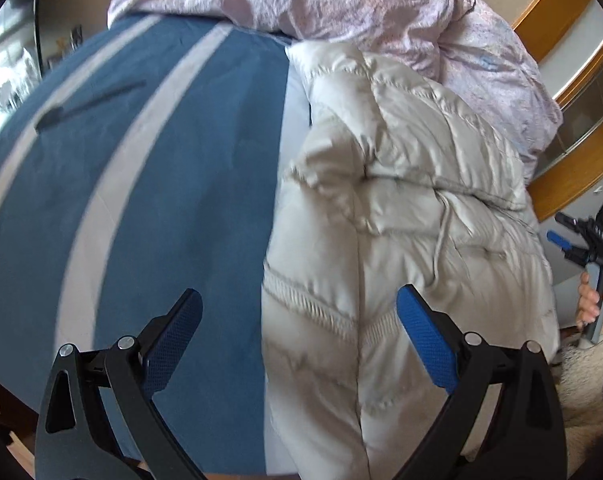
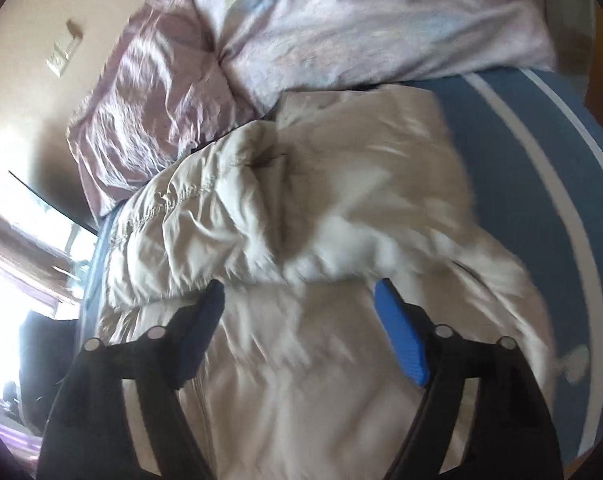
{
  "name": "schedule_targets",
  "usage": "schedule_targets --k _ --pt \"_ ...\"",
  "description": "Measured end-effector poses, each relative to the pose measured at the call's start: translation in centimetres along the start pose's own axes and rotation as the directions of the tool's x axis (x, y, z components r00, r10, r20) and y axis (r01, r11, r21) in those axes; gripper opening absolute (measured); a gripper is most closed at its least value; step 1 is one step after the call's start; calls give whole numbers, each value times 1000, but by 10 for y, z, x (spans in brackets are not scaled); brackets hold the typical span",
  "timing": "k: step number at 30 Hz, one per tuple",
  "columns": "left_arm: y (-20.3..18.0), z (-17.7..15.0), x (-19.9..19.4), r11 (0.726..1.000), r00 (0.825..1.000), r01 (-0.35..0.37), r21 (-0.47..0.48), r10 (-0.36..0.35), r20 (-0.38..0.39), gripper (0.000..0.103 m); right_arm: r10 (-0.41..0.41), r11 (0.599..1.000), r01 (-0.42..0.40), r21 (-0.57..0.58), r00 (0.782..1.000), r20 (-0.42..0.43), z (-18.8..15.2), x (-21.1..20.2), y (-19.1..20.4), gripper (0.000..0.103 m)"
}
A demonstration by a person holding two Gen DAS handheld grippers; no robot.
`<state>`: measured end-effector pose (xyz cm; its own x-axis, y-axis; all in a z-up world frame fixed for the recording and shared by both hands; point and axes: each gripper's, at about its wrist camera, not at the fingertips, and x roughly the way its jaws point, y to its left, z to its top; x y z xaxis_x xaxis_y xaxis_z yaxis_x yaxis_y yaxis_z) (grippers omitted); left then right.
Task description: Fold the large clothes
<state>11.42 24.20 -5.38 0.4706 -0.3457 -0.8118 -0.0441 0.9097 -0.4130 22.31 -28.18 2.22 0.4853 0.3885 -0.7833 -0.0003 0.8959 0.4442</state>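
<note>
Your cream puffer jacket (image 1: 401,208) lies bunched on the bed, on a blue bedsheet (image 1: 161,200) with pale stripes, its far end just beside the crumpled pink floral duvet (image 1: 381,8) at the head of the bed. In the left wrist view the jacket fills the right half of the bed, with a drawcord trailing across its quilted panels and a ribbed band near your claw.

Your left claw (image 1: 299,310) stands wide, nothing between its blue pads; one pad hangs over the bare sheet, the other over the jacket's near edge. A thin dark object (image 1: 89,106) lies on the sheet, well apart from the jacket; you cannot tell what it is.

Your right claw (image 2: 299,294) is also wide, with only jacket fabric below it and nothing pinched; that view is motion-blurred. From the left wrist view you see the right claw at the far right, off the bed's edge, held in your hand (image 1: 591,300).
</note>
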Motion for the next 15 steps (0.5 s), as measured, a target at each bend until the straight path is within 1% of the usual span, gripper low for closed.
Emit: schedule_targets --k 2,5,8,10,12,15 --pt "3 -5 1 1000 1000 23 -17 -23 -18 98 3 999 -3 43 1000 -5 -9 -19 -24 80" --pt "10 -14 2 996 996 74 -59 -76 -39 98 -3 993 6 121 1000 -25 -33 -42 -66 84" --pt "12 -22 -1 990 993 113 -85 -116 -23 98 -10 978 22 208 998 -54 -59 -57 -107 84" --pt "13 -28 -4 984 989 148 -104 -150 -17 92 16 967 6 255 997 -82 -76 -62 -129 84" --pt "13 -34 -5 977 983 181 -117 -183 -11 91 47 952 -14 305 994 -102 -93 -65 -147 84" --pt "12 -41 -7 970 978 207 -125 -210 -11 88 75 950 -30 310 988 -134 -109 -63 -159 84"
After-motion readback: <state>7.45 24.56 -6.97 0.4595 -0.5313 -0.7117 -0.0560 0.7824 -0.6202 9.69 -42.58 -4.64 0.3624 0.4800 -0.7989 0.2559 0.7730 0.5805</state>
